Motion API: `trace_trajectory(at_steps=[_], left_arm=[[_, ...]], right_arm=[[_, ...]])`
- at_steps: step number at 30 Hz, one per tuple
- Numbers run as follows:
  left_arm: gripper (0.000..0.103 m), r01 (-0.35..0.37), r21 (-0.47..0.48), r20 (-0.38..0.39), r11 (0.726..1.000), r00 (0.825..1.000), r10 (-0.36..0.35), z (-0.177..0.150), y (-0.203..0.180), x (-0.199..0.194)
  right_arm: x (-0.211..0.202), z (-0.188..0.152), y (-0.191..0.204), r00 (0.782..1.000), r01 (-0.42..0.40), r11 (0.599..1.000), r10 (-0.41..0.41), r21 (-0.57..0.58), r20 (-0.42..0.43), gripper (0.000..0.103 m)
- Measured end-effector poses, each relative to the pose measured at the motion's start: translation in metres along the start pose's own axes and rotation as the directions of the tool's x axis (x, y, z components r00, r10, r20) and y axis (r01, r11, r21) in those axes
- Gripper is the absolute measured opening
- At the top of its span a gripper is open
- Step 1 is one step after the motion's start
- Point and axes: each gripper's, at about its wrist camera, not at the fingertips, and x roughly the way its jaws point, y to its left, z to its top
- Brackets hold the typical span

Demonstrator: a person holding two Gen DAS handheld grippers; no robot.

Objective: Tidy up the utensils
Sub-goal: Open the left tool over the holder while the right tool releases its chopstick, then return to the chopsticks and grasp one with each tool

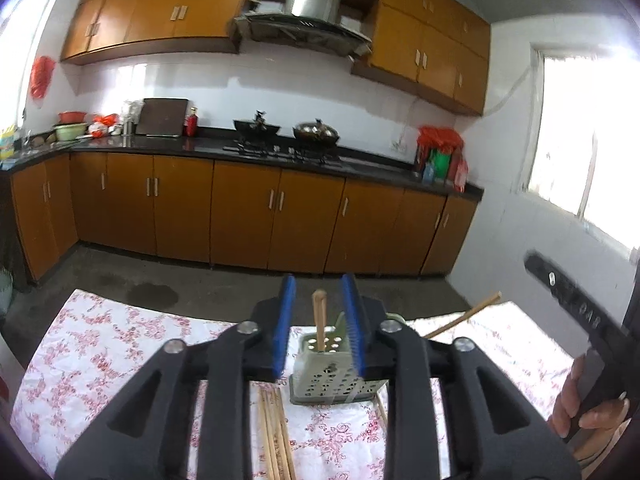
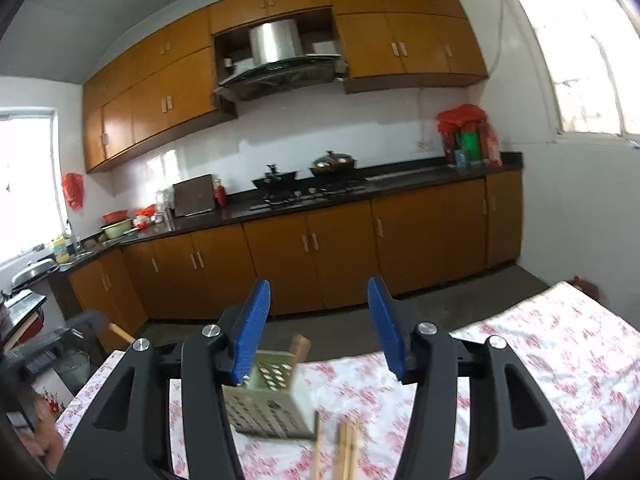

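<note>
A pale green perforated utensil holder (image 1: 332,376) stands on the floral tablecloth (image 1: 100,352) with a wooden stick (image 1: 319,318) upright in it. My left gripper (image 1: 318,328) is open, its blue pads either side of that stick, above the holder. Several wooden chopsticks (image 1: 274,432) lie on the cloth below it. Another wooden utensil (image 1: 464,316) lies to the right. My right gripper (image 2: 318,328) is open and empty above the holder (image 2: 272,396), which also shows in the right wrist view with a wooden piece (image 2: 300,346) sticking out. More chopsticks (image 2: 346,448) lie near it.
The table's far edge drops to a grey floor (image 1: 200,284). Beyond stand orange kitchen cabinets (image 1: 240,212), a dark counter with a stove and woks (image 1: 286,132). The right gripper's body and a hand (image 1: 588,400) show at right in the left wrist view.
</note>
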Motion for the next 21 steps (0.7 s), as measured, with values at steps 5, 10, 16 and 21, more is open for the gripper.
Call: trace_trajectory(at_steps=[5, 10, 16, 21], left_arm=[[0.04, -0.09, -0.048, 0.008, 0.995, 0.996, 0.091, -0.021, 0.037, -0.029], [0.04, -0.185, -0.026, -0.189, 0.982, 0.966, 0.177, -0.084, 0.067, -0.008], [0.033, -0.17, -0.023, -0.377, 0.985, 0.914, 0.149, -0.155, 0.078, 0.011], [0.031, -0.132, -0.022, -0.442, 0.991, 0.89, 0.109, -0.185, 0.073, 0.019]], right_arm=[[0.003, -0.046, -0.032, 0.98, 0.094, 0.996, -0.091, 0.008, -0.175, 0.051], [0.034, -0.133, -0.045, 0.876, 0.056, 0.998, -0.043, 0.014, -0.48, 0.018], [0.044, -0.189, -0.031, 0.797, 0.014, 1.0, 0.0, 0.019, -0.603, 0.015], [0.05, -0.203, -0.021, 0.781, 0.02, 0.999, -0.039, -0.038, -0.623, 0.01]])
